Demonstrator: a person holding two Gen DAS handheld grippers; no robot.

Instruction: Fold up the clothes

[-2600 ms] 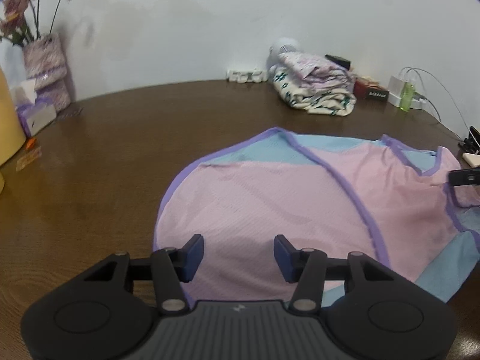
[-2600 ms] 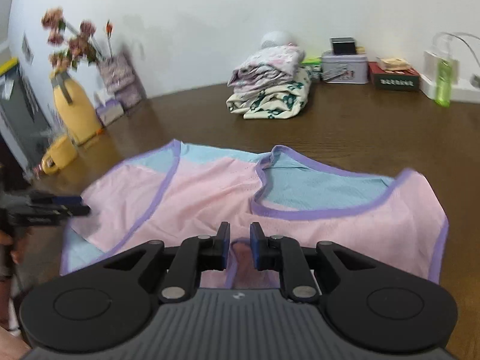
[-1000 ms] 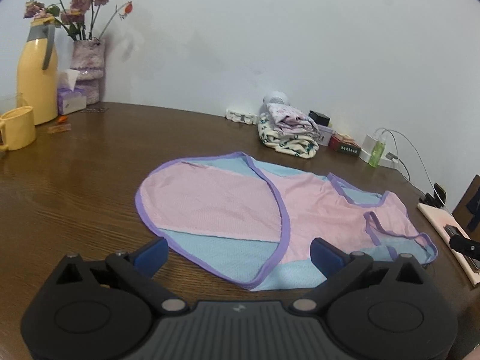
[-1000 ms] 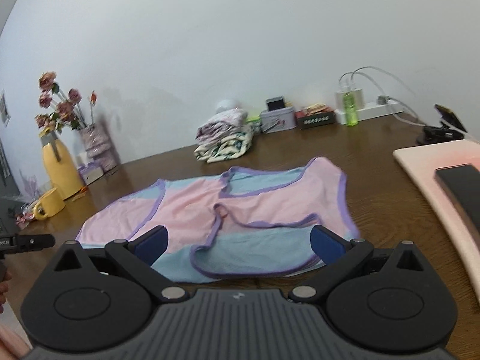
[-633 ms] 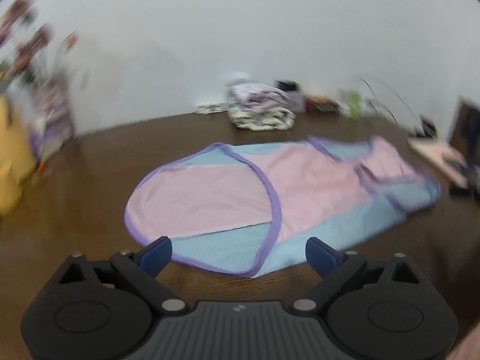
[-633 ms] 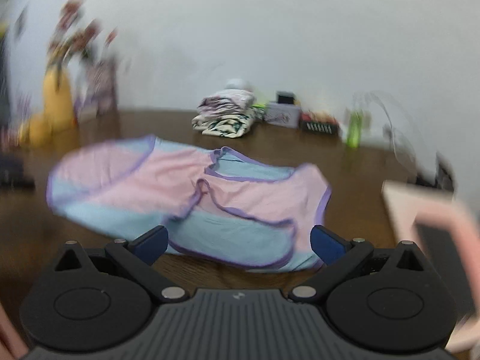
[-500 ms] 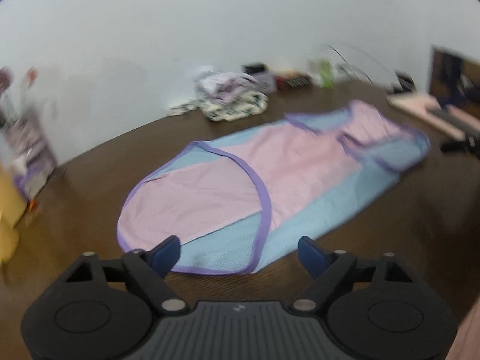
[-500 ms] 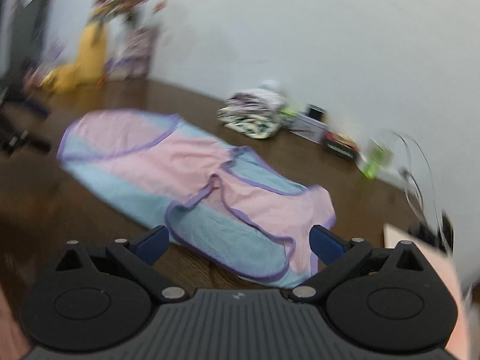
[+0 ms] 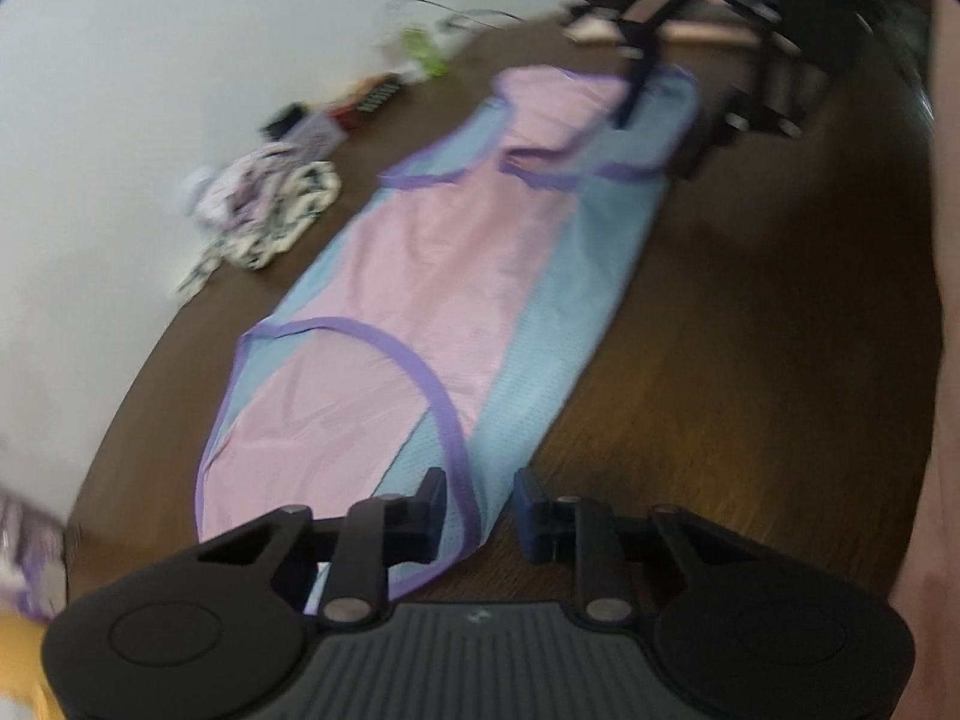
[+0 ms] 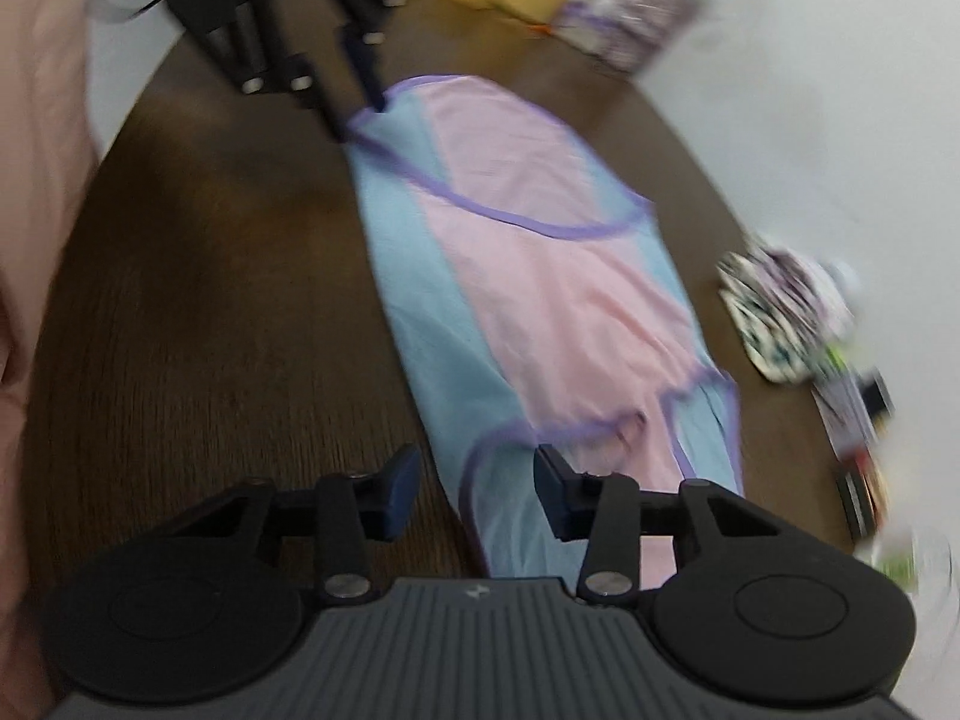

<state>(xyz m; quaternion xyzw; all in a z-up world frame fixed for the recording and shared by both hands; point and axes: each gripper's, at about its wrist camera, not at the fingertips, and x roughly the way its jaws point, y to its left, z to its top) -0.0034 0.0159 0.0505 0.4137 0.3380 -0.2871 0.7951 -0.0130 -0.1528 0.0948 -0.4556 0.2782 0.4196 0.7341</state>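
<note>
Left wrist view: the dark wooden bench fills most of the frame, with a plain white wall behind it. A pink and blue garment with purple trim lies flat and stretched lengthwise on the bench. The left claw sits at the garment's near corner, its jaws partly spread with the purple hem between them. A pile of folded clothes rests near the wall, with small boxes and a green bottle further along. The right claw shows at the garment's far end.

Right wrist view: the same bench runs under the garment. The right claw is spread, jaws either side of the near hem. The left claw meets the far corner. The folded clothes lie by the wall; everything is blurred.
</note>
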